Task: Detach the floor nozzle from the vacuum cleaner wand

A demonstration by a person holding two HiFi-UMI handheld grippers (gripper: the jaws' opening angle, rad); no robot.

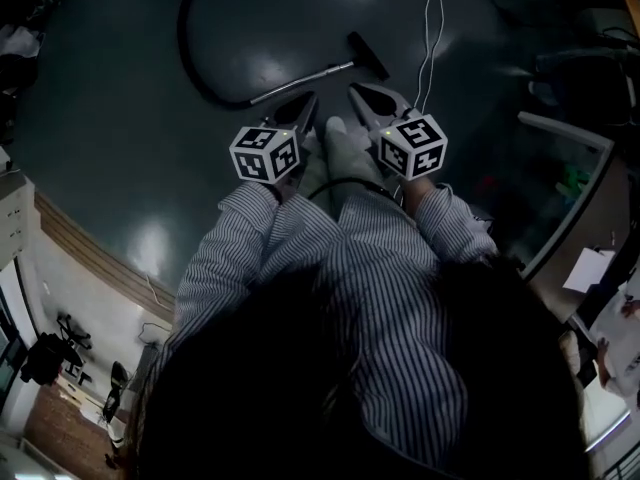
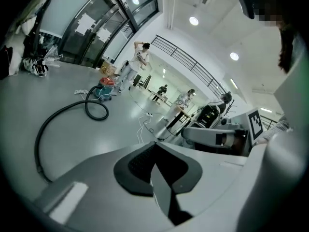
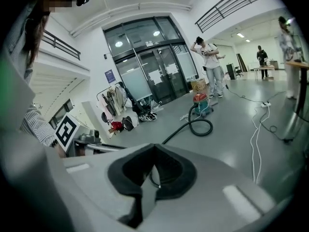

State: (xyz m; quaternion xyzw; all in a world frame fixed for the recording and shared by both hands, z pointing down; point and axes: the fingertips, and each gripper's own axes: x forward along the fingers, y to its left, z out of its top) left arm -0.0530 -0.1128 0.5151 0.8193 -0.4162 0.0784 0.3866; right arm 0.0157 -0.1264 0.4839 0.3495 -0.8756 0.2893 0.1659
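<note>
Left claw point(image 1: 310, 100) and right claw point(image 1: 355, 90) closed, empty; nozzle point(image 1: 368, 56) just far of right; wand point(image 1: 300, 80) runs leftward.

No text, brand or number is readable in any view. Head view, centre of frame: the left cube point(image 1: 266, 154) and right cube point(image 1: 413, 146) carry black-and-white square code patterns only, no letters. A white sheet point(image 1: 588, 268) at the right edge has nothing legible on it. Right gripper view, upper centre: a blue sign point(image 3: 110, 76) on the wall left of the glass doors has lettering too small to read, and the door notices point(image 3: 155, 76) on the glass are blurred and unreadable. Left gripper view, upper left: window notices point(image 2: 87, 23) on the glass are also unreadable.
</note>
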